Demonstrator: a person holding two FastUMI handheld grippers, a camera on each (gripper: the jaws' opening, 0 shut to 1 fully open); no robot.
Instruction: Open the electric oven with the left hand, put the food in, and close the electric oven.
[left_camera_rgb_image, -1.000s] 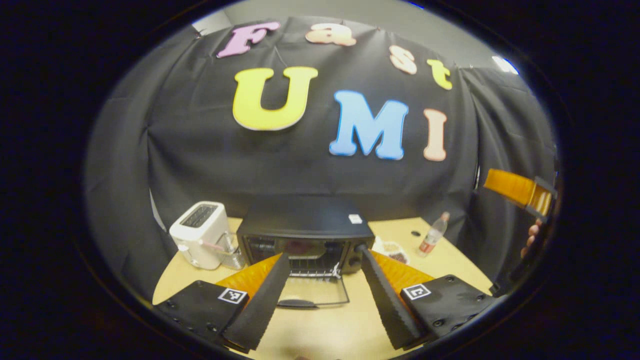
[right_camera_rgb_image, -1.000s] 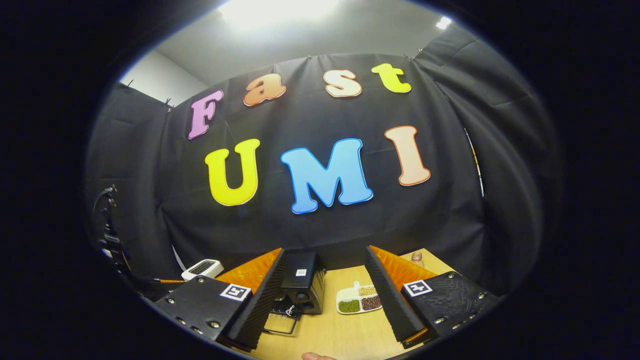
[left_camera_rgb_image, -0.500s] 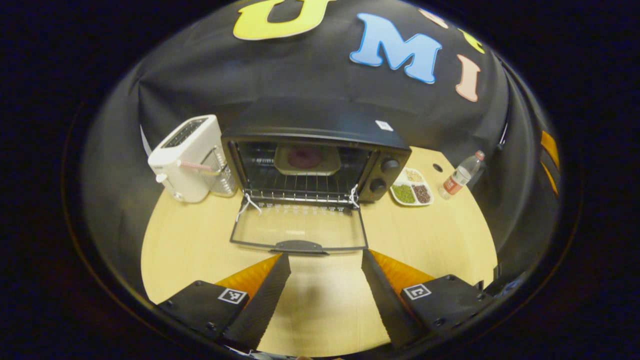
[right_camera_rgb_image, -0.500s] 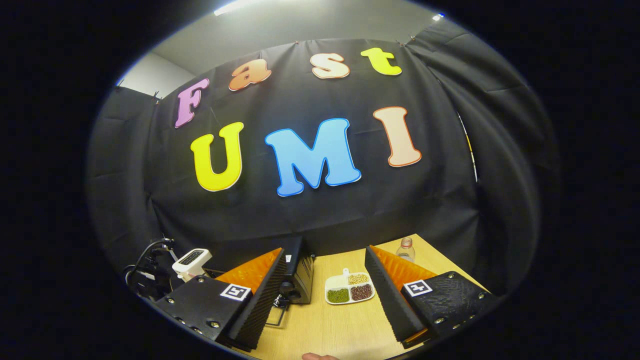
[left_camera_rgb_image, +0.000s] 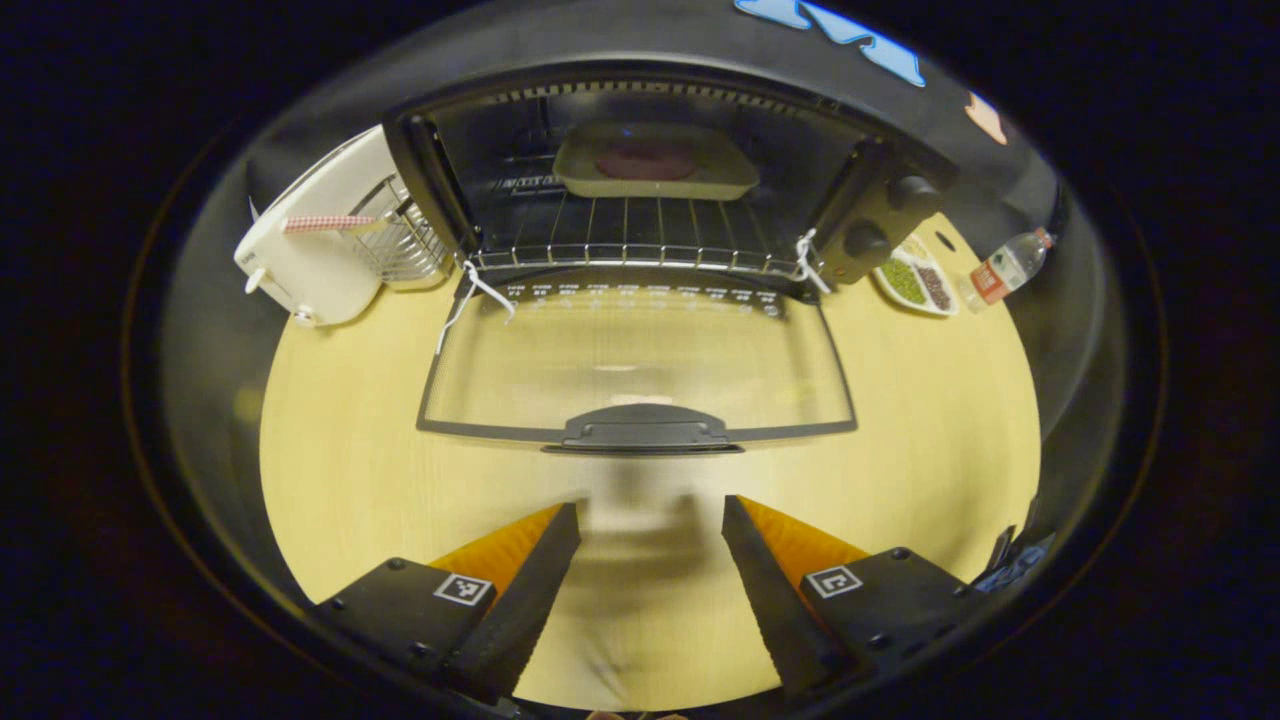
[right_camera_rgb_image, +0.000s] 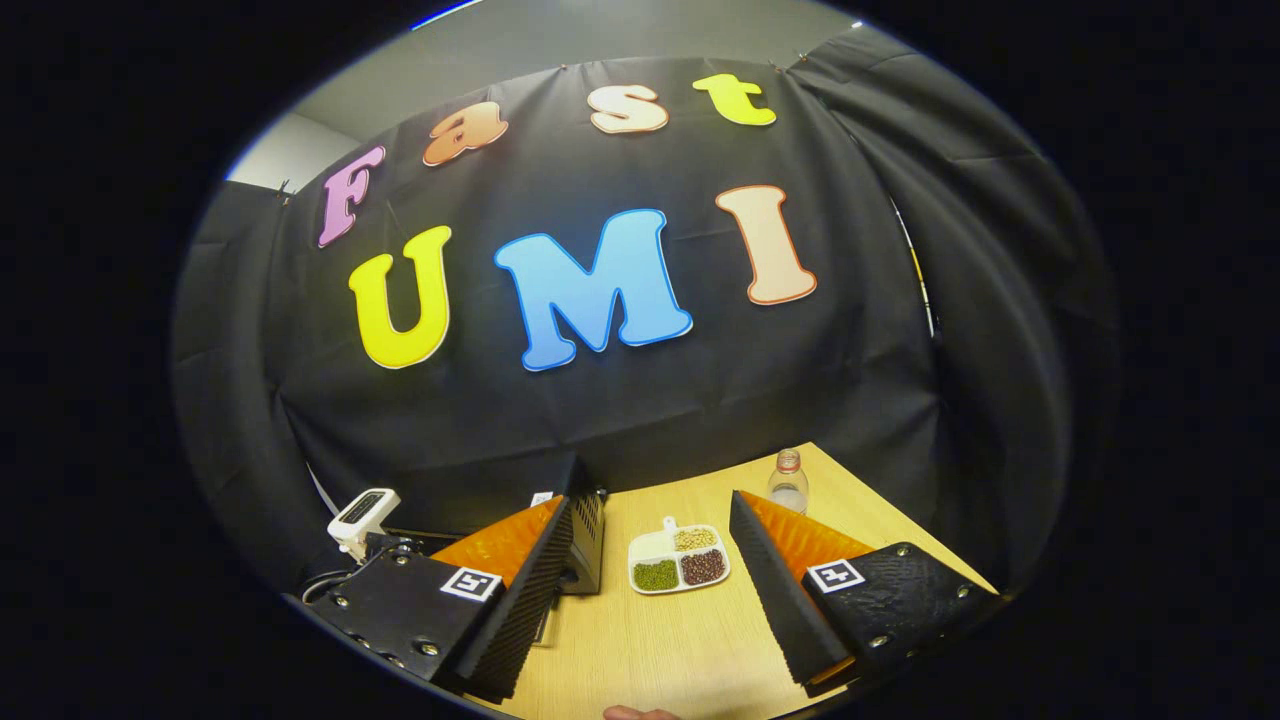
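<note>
Your left gripper (left_camera_rgb_image: 650, 520) is spread wide, nothing between its fingers, hanging over bare table (left_camera_rgb_image: 930, 440). Straight ahead of it lies the oven (left_camera_rgb_image: 650, 170) door (left_camera_rgb_image: 640, 355), dropped flat onto the table, glass up. The door handle (left_camera_rgb_image: 643, 428) is the nearest part, just beyond the fingertips, not touching them. Past the door the oven cavity is open, wire rack (left_camera_rgb_image: 640, 235) across it, and the food (left_camera_rgb_image: 645, 160) sits in a tray (left_camera_rgb_image: 655, 178) on the rack toward the back. Knobs (left_camera_rgb_image: 890, 215) are ahead-right on the oven front. White toaster (left_camera_rgb_image: 310, 250) stands ahead-left, beside the oven, with a wire basket (left_camera_rgb_image: 400, 240) between the two. A divided dish (left_camera_rgb_image: 915, 285) of beans sits ahead-right, just past the oven's corner, and a bottle (left_camera_rgb_image: 1005, 270) is further right of it. Your right gripper (right_camera_rgb_image: 650, 590) is also wide apart and empty, held above the table, aimed mostly at the booth wall. Between its fingers and further off you see the dish (right_camera_rgb_image: 678, 560); the bottle (right_camera_rgb_image: 789, 482) is beyond the right finger, the oven's side (right_camera_rgb_image: 585, 530) is tucked behind the left finger, and the toaster (right_camera_rgb_image: 362, 512) is far left.
</note>
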